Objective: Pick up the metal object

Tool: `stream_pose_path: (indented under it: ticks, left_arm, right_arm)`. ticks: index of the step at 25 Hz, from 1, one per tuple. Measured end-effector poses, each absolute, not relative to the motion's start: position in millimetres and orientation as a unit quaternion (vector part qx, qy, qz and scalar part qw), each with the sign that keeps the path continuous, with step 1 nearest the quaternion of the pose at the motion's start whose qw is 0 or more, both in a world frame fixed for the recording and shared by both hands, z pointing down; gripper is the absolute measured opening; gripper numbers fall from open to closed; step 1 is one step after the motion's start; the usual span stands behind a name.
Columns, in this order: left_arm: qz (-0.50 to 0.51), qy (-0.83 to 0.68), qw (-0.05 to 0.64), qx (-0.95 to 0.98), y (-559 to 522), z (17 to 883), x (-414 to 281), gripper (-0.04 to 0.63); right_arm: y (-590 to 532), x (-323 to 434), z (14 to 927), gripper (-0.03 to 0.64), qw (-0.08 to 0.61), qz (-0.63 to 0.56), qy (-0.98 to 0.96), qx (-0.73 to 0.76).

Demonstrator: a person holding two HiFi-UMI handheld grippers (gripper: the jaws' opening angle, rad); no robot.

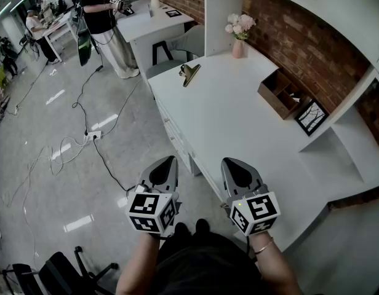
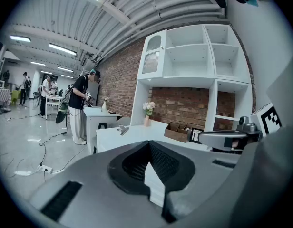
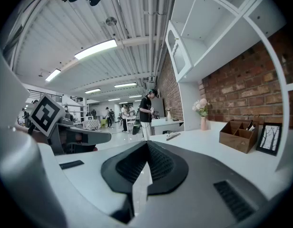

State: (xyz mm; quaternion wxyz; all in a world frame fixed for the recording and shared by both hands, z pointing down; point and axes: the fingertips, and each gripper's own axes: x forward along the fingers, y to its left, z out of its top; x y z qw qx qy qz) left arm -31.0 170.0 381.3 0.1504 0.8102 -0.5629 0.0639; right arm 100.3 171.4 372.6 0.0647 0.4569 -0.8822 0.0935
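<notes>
The metal object is a large bronze-coloured binder clip [image 1: 189, 74] lying near the far left end of the white desk [image 1: 239, 128]. It shows small in the left gripper view [image 2: 122, 129] and in the right gripper view [image 3: 173, 136]. My left gripper [image 1: 171, 160] hangs beside the desk's near left edge, over the floor, jaws pressed together and holding nothing. My right gripper [image 1: 228, 162] hovers over the desk's near edge, also shut and empty. Both point toward the clip and are far short of it. Their closed tips fill the gripper views [image 2: 149, 144] [image 3: 147, 143].
A pink vase of flowers [image 1: 239, 42], a wooden organizer [image 1: 282, 94] and a framed picture [image 1: 311, 117] line the brick wall side. White shelving [image 1: 343, 146] stands right. Cables [image 1: 85, 140] cross the floor; a person [image 1: 103, 17] stands at a farther desk.
</notes>
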Motion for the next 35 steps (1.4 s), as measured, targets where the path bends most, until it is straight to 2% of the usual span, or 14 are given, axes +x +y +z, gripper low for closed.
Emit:
stream_pose_path:
  ticks: [19,27,35]
  left_arm:
    - [0.056,-0.6,0.13,0.787,146,367,-57,0.009]
    - [0.051,-0.599,0.137,0.787,97,370,-68,0.009]
    - [0.055,-0.582,0.155,0.796,5,388,-93,0.009]
  right_arm:
    - [134,118,351,0.005,0.013,0.099,-0.876,0.472]
    - [93,102,353,0.005,0.012,0.103,-0.877,0.468]
    - [16,65,372,0.005,0.035,0.115,-0.877,0.465]
